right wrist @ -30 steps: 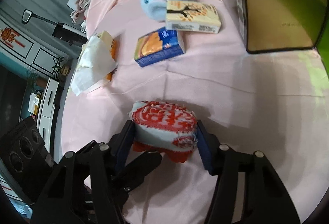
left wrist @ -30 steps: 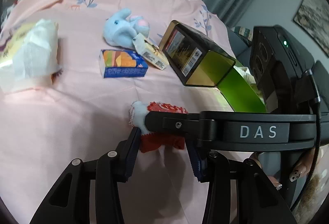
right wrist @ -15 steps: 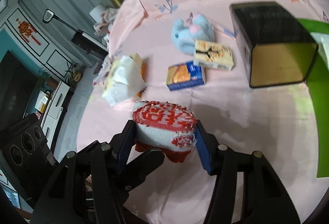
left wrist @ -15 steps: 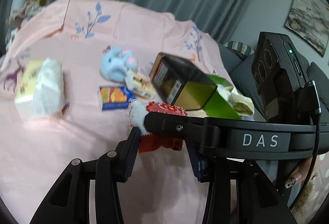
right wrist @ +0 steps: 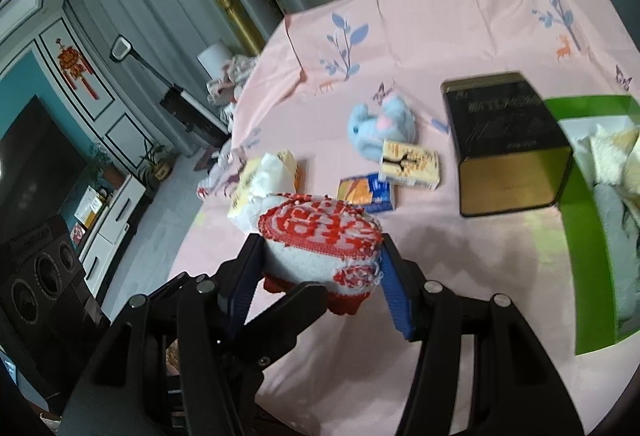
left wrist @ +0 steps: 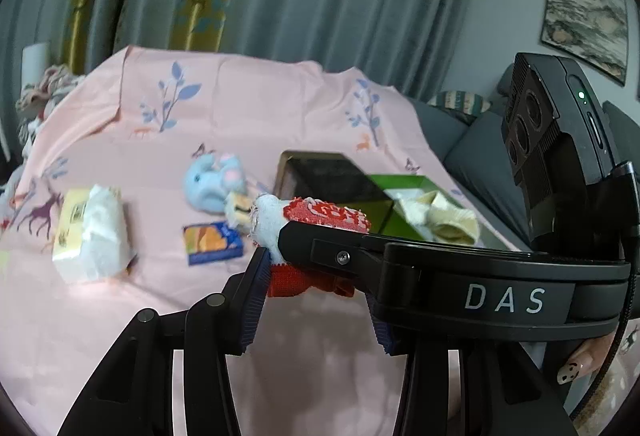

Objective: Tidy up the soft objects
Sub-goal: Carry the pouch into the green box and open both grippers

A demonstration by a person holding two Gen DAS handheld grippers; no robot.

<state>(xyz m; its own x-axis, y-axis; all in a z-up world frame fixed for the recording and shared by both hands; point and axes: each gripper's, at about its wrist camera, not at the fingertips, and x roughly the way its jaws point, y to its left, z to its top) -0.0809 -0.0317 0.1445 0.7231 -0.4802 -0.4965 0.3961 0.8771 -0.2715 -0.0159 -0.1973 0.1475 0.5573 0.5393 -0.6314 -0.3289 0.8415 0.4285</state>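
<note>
A folded red-and-white towel is held up off the pink cloth between both grippers. My right gripper is shut on it from the sides. My left gripper is shut on the same towel, with the right gripper's black finger crossing over it. A green box with pale soft cloths inside lies at the right. A blue plush elephant lies farther back on the cloth.
A black-and-gold tin stands beside the green box. A blue-orange tissue pack, a cream tissue pack and an open tissue packet lie on the pink cloth. A grey sofa is at the right.
Both grippers have lifted the towel up off the cloth and tilted upward; the objects on the cloth now look farther away and the green box's inside has come into view.
</note>
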